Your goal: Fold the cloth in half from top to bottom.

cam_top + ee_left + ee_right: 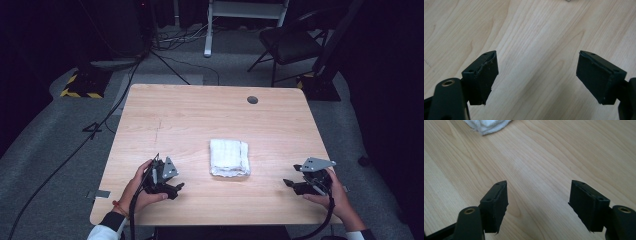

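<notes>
A folded white towel lies flat near the middle of the wooden table. My left gripper rests low over the table's front left, well left of the towel. Its jaws stand open with only bare wood between them. My right gripper is at the front right, pointing left toward the towel. It is open too, nothing between its jaws. In the right gripper view a corner of the towel shows at the top left, ahead of the jaws and apart from them.
A grey round cable port sits in the table's far right part. Beyond the table stand a black folding chair, a white frame and floor cables. A yellow-black striped base stands at far left.
</notes>
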Action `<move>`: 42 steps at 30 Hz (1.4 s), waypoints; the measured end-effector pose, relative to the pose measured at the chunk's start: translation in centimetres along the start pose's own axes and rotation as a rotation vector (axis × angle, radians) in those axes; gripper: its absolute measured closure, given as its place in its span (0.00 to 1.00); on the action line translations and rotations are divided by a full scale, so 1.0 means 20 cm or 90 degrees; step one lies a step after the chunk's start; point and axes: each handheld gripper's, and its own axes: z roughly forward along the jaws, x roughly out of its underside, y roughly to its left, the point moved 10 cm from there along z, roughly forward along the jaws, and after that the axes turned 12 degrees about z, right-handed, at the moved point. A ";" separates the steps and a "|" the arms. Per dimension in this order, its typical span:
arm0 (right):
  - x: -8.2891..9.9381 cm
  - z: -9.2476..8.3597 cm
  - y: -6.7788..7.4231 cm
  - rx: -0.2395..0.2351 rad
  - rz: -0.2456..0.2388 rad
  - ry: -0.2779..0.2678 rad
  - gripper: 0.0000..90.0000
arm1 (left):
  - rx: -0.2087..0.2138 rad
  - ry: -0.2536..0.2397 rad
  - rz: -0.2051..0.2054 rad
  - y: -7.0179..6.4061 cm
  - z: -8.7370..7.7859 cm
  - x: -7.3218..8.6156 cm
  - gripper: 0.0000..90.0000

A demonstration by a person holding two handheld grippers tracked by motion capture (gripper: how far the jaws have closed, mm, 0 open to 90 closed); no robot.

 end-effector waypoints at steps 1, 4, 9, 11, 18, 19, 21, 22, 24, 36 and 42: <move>0.01 0.00 -0.01 0.000 0.005 0.000 0.35 | 0.001 0.001 0.002 -0.01 0.00 0.02 0.20; 0.07 -0.01 -0.03 0.000 0.022 0.003 0.34 | 0.008 0.003 0.002 -0.02 -0.01 0.05 0.19; 0.14 -0.02 -0.07 0.002 0.052 0.006 0.34 | 0.018 0.012 -0.008 -0.03 -0.01 0.11 0.19; 0.18 -0.03 -0.10 0.005 0.067 0.008 0.33 | 0.024 0.007 -0.023 -0.04 0.00 0.13 0.19; 0.29 -0.07 -0.14 -0.002 0.111 0.002 0.32 | 0.048 -0.007 -0.042 -0.05 0.00 0.18 0.20; 0.30 -0.07 -0.14 -0.008 0.123 -0.002 0.32 | 0.053 -0.011 -0.046 -0.05 0.00 0.19 0.20; 0.32 -0.08 -0.16 -0.009 0.137 -0.019 0.31 | 0.059 -0.011 -0.053 -0.05 0.00 0.21 0.20; 0.32 -0.09 -0.16 -0.008 0.141 -0.024 0.31 | 0.058 -0.007 -0.055 -0.05 0.00 0.23 0.20; 0.33 -0.09 -0.18 0.003 0.149 -0.042 0.31 | 0.062 -0.016 -0.069 -0.04 -0.01 0.25 0.19; 0.33 -0.08 -0.21 0.039 0.174 -0.068 0.28 | 0.050 -0.070 -0.110 -0.02 0.01 0.28 0.15; 0.33 -0.08 -0.22 0.046 0.181 -0.069 0.28 | 0.051 -0.070 -0.106 -0.01 0.01 0.27 0.15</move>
